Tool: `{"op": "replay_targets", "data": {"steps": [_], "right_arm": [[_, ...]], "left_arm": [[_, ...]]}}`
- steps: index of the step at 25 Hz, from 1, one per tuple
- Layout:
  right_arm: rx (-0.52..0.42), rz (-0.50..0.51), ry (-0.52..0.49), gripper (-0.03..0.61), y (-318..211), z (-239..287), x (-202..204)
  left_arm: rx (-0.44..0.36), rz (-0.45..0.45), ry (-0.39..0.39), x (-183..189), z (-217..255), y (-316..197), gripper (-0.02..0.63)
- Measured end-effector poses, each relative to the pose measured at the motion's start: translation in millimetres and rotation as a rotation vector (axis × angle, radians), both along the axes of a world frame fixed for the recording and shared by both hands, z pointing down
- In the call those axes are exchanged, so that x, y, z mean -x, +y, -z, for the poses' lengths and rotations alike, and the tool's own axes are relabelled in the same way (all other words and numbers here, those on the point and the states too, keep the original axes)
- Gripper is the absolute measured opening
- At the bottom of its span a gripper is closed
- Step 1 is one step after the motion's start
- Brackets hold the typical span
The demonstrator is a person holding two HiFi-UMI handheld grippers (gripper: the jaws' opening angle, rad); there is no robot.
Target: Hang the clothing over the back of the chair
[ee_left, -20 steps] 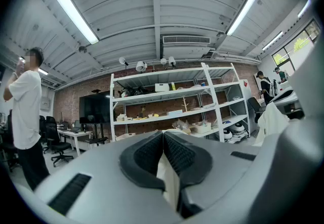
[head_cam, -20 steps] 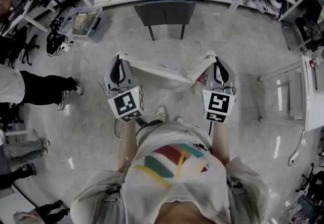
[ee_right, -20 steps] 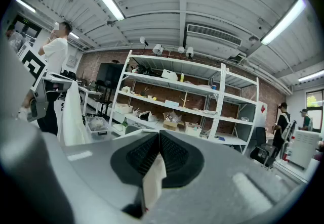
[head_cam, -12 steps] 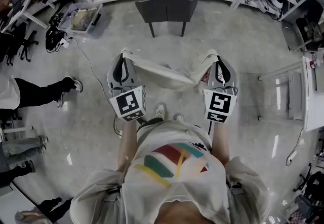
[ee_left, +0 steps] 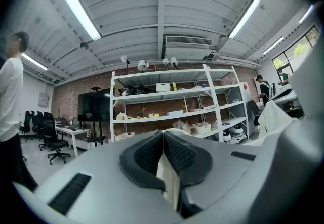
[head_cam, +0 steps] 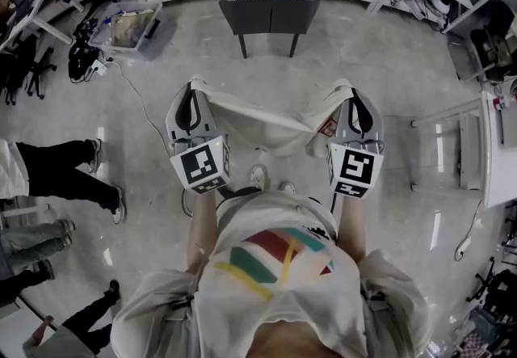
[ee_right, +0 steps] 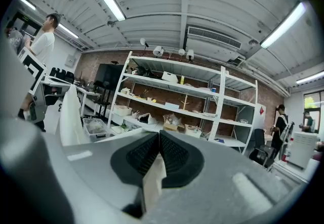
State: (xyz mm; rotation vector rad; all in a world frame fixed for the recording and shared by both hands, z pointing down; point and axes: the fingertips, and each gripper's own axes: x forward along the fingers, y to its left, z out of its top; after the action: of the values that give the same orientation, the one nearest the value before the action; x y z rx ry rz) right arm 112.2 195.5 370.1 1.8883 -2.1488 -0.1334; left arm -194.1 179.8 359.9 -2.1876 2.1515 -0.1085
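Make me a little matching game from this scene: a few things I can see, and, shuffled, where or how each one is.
Things:
1. chair
2. clothing
3. plastic bin
4. left tool

Places or states:
A. held up in the air, sagging in the middle
B. set down to the left of the chair
C. shut on an edge of the clothing
D. straight ahead, nothing draped on it

Pairs: 1-D, 2-A, 3-B, 4-C.

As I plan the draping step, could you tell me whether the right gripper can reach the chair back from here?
Probably not yet: the right gripper, shut on the clothing, is short of the chair, though only bare floor lies between.
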Motion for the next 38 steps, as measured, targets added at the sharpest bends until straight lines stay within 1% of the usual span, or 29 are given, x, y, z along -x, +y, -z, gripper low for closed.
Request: {"op": "replay_targets", "data": {"steps": [4, 9, 14, 21, 25, 27, 30, 34, 38], "right_arm": [[-0.018, -0.016, 0.021, 0.008, -7, 3, 17], [-0.009, -0.034, 0.049, 0.008, -13, 9, 36], [0.007, -0.044, 0.059, 0.008, -23, 9, 39], [-0.02, -0.044, 0.054, 0.008, -68, 1, 18], [-0.028, -0.041, 0.029, 0.008, -110, 3, 4], [-0.037, -0.037, 0.028, 0.008, -134, 6, -7], [-0.041, -0.018, 0.054, 0.008, -175, 8, -27], [-0.033, -0.006, 0.045, 0.008, -228, 14, -52], [-0.062, 0.027, 0.041, 0.008, -277, 24, -67]], "left_arm": [[-0.024, -0.012, 0.014, 23, 3, -11, 0.015], [-0.037, -0.007, 0.037, 53, 11, -24, 0.015], [-0.042, -0.005, 0.038, 60, 15, -39, 0.015], [-0.046, 0.018, 0.025, 55, 10, -76, 0.015], [-0.03, 0.027, -0.025, 45, 7, -120, 0.015], [-0.042, 0.043, -0.034, 41, 14, -147, 0.015], [-0.066, 0.061, -0.052, 27, 23, -190, 0.015], [-0.073, 0.072, -0.055, 0, 30, -237, 0.015], [-0.082, 0.106, -0.05, -11, 38, -273, 0.015]]}}
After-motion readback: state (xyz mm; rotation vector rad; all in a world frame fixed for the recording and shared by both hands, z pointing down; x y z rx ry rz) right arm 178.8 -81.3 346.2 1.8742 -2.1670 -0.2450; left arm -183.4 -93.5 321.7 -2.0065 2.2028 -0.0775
